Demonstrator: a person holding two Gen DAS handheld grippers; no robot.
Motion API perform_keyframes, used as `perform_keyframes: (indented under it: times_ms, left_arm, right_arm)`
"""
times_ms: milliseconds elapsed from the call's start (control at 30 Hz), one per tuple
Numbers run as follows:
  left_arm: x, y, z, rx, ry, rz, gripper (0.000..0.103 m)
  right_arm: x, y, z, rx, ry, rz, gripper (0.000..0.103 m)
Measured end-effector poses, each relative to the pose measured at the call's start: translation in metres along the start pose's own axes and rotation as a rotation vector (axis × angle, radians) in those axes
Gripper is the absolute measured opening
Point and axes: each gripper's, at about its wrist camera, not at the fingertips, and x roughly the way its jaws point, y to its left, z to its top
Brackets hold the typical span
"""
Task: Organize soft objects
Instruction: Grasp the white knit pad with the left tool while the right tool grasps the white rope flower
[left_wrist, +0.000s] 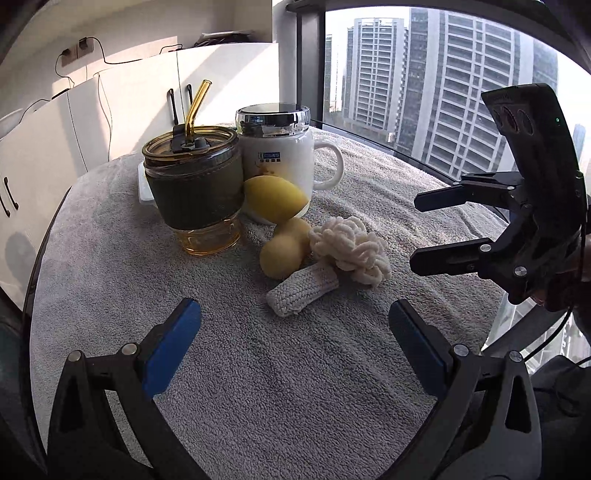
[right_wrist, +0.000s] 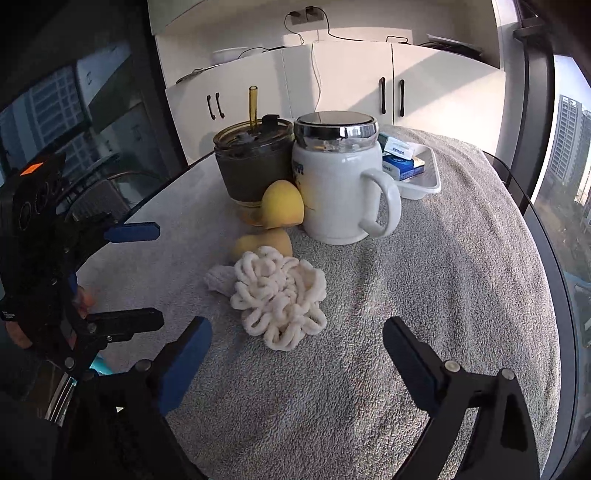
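A cream knitted soft toy with a looped head (left_wrist: 351, 247) (right_wrist: 280, 295) and a ribbed stem (left_wrist: 301, 291) lies on the grey towel (left_wrist: 258, 369) (right_wrist: 406, 295). Two yellow soft pieces sit by it: a pear-shaped one (left_wrist: 284, 247) (right_wrist: 262, 242) and a larger one (left_wrist: 275, 199) (right_wrist: 282, 203) leaning on the mug. My left gripper (left_wrist: 295, 325) (right_wrist: 142, 273) is open and empty, just short of the stem. My right gripper (right_wrist: 297, 347) (left_wrist: 417, 230) is open and empty, just short of the looped head.
A white mug with a chrome lid (left_wrist: 280, 158) (right_wrist: 340, 173) and a glass cup with a dark sleeve and amber straw (left_wrist: 195, 184) (right_wrist: 255, 162) stand behind the toys. A white tray (right_wrist: 424, 184) holds small packets. White cabinets (right_wrist: 332, 85) and a window (left_wrist: 424, 74) lie beyond the table.
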Motion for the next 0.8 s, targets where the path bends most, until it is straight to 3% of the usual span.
perform_keyframes:
  times_ms: [433, 567, 800]
  left_arm:
    - [0.028, 0.013, 0.013, -0.074, 0.018, 0.005, 0.103]
    - [0.035, 0.012, 0.016, -0.050, 0.032, 0.004, 0.102]
    - [0.052, 0.010, 0.020, 0.003, 0.072, -0.035, 0.101]
  right_arm:
    - [0.028, -0.004, 0.004, 0.033, 0.061, 0.021, 0.090]
    - [0.038, -0.009, 0.007, 0.043, 0.082, 0.027, 0.082]
    - [0.052, -0.008, 0.010, 0.011, 0.121, 0.046, 0.079]
